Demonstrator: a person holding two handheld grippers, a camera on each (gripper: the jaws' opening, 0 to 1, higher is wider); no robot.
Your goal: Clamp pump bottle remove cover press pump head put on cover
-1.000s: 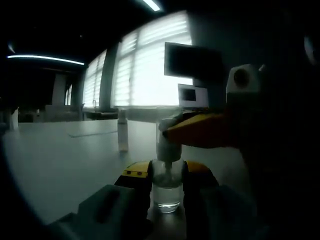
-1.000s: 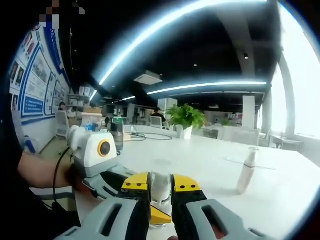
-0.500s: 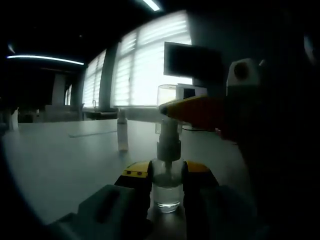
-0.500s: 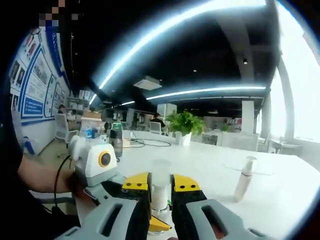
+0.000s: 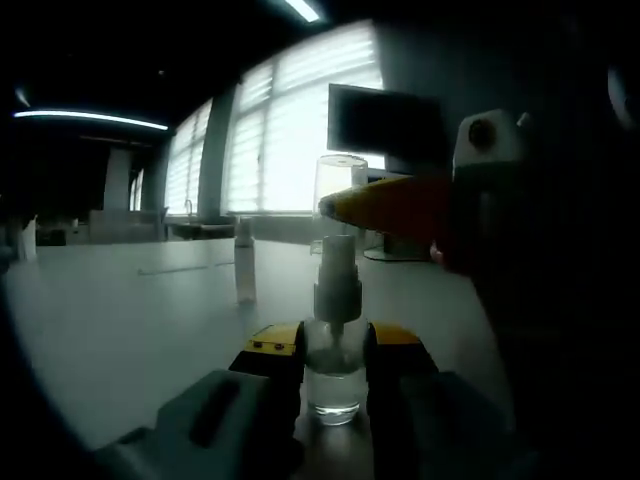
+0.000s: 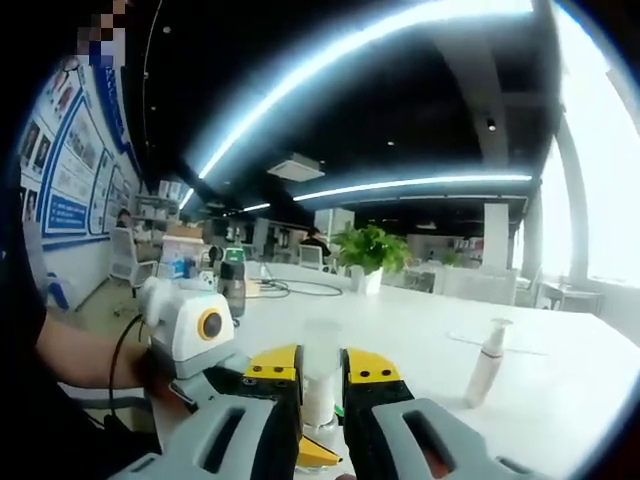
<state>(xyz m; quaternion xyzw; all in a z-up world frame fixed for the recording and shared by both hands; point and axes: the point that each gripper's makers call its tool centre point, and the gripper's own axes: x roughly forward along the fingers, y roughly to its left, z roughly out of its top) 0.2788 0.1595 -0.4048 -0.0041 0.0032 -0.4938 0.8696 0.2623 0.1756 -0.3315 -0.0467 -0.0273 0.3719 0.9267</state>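
Two grippers, two bottles, one cover.
Left gripper (image 5: 335, 350) clamps the pump bottle (image 5: 334, 375) upright over the table (image 5: 120, 320); right gripper (image 6: 322, 368) grips the clear cover (image 6: 321, 365) just above its pump head (image 5: 337, 283). Second bottle (image 6: 487, 362) stands well apart.

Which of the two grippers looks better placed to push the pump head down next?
Probably the right gripper. It holds the clear cover lifted just above the bared pump head, while the left gripper is shut around the pump bottle, steadying it on the table.
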